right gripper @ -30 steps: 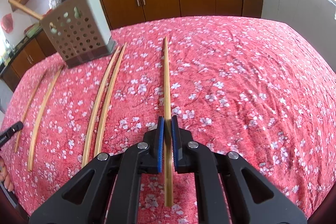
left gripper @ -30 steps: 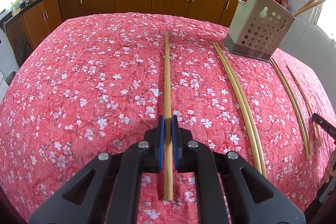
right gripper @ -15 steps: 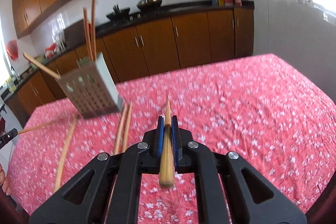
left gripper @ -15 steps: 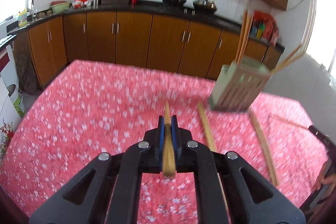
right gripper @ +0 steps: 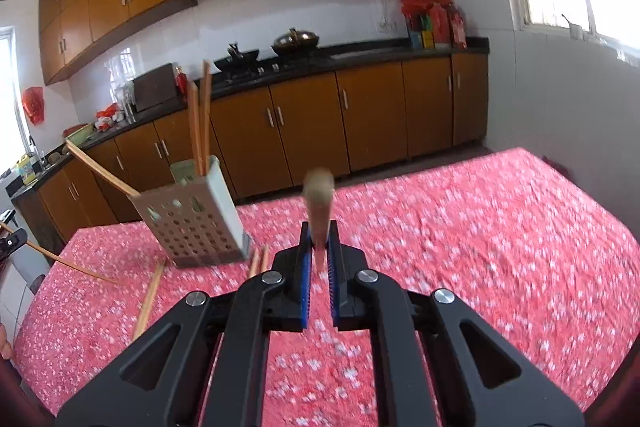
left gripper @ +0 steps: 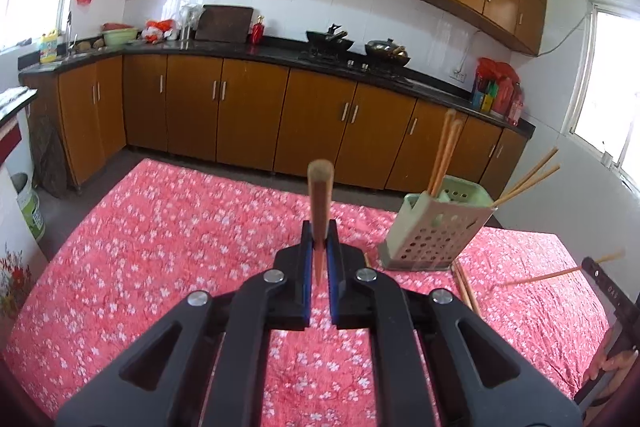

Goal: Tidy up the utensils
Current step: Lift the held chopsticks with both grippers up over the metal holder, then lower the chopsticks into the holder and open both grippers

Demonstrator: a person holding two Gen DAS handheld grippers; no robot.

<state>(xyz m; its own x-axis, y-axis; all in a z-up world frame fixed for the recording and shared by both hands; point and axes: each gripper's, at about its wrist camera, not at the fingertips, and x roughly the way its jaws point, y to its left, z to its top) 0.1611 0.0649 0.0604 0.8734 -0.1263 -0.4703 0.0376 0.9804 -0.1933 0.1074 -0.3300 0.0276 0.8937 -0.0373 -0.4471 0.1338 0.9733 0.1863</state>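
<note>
Each gripper clenched on one wooden chopstick, both raised above the flowered worktop.

The left gripper (left gripper: 319, 259) pinches a round-ended chopstick (left gripper: 320, 195) between its blue ribbed fingers (left gripper: 307, 267); the stick points almost at the lens, so its length is foreshortened. The right gripper (right gripper: 319, 259) grips a second chopstick (right gripper: 319, 203) the same way, its tip blurred. The perforated, pale-green plastic holder (left gripper: 436, 227) stands on the red blossom-print cloth (left gripper: 160, 247), with sticks jutting upright and slanting from it. More chopsticks (right gripper: 150, 297) lie on the cloth just beside the holder's base, partly hidden behind the gripper bodies.
</note>
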